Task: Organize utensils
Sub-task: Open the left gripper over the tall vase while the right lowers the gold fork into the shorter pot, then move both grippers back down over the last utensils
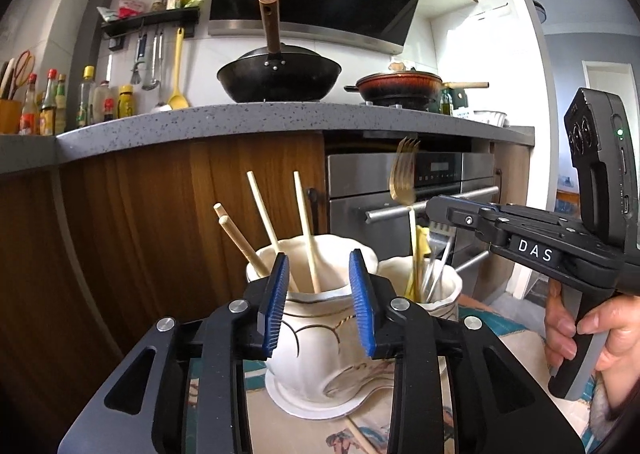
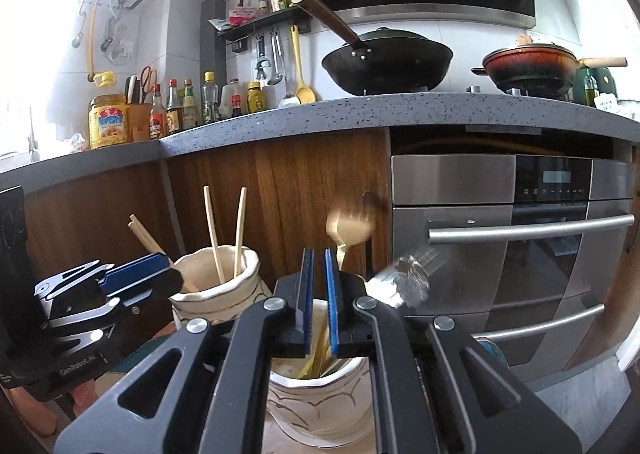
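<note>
Two white ceramic vases stand side by side on a patterned cloth. The left vase (image 1: 320, 318) holds several wooden chopsticks (image 1: 264, 214). The right vase (image 1: 436, 290) holds forks. My left gripper (image 1: 320, 298) is open, its blue pads either side of the left vase's neck. My right gripper (image 2: 319, 294) sits over the right vase (image 2: 320, 390); its jaws are nearly closed with a narrow gap. A gold fork (image 1: 404, 174) stands motion-blurred just beyond the right gripper's tips, its handle reaching down into the vase; it shows blurred in the right wrist view (image 2: 348, 230). A silver fork (image 2: 404, 278) is blurred too.
A grey stone counter (image 1: 248, 114) with a black wok (image 1: 280, 74), a clay pot (image 1: 400, 88) and sauce bottles runs behind. Below it are wooden cabinet doors (image 1: 160, 206) and a steel oven (image 2: 512, 238). A loose chopstick (image 1: 360, 434) lies on the cloth.
</note>
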A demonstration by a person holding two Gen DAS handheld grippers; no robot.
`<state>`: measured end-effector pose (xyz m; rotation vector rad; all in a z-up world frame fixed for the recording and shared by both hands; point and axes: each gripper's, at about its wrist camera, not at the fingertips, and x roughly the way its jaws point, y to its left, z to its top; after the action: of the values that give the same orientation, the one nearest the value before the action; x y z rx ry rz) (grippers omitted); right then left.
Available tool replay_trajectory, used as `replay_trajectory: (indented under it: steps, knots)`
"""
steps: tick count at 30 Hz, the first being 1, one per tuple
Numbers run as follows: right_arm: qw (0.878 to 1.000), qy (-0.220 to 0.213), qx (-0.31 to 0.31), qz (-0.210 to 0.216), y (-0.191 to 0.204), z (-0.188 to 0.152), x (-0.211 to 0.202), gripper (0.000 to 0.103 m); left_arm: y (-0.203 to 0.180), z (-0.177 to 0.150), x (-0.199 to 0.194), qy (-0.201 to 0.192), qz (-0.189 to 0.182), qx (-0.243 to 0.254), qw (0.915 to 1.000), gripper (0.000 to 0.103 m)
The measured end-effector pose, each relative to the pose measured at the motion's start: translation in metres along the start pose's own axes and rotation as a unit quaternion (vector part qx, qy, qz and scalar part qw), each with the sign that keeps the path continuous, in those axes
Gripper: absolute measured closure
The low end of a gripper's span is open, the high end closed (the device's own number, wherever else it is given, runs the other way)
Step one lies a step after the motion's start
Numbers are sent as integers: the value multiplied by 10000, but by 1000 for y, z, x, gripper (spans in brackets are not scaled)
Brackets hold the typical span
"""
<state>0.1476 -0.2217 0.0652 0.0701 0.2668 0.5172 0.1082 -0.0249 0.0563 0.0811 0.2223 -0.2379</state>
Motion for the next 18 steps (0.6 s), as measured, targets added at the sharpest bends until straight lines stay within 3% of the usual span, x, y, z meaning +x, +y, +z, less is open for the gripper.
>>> replay_trajectory:
  steps: [5, 14, 18]
  knots:
    - [9999, -69, 89, -50, -4, 1, -4, 80, -1, 0, -1, 17, 7, 34, 10000, 70]
    - [9992, -7, 245, -302, -2, -8, -26, 50, -1, -4, -16, 113, 93, -1, 9999, 63]
    - [9981, -15, 438, -422, -2, -16, -47, 32, 3, -9, -30, 161, 117, -111, 9997, 50]
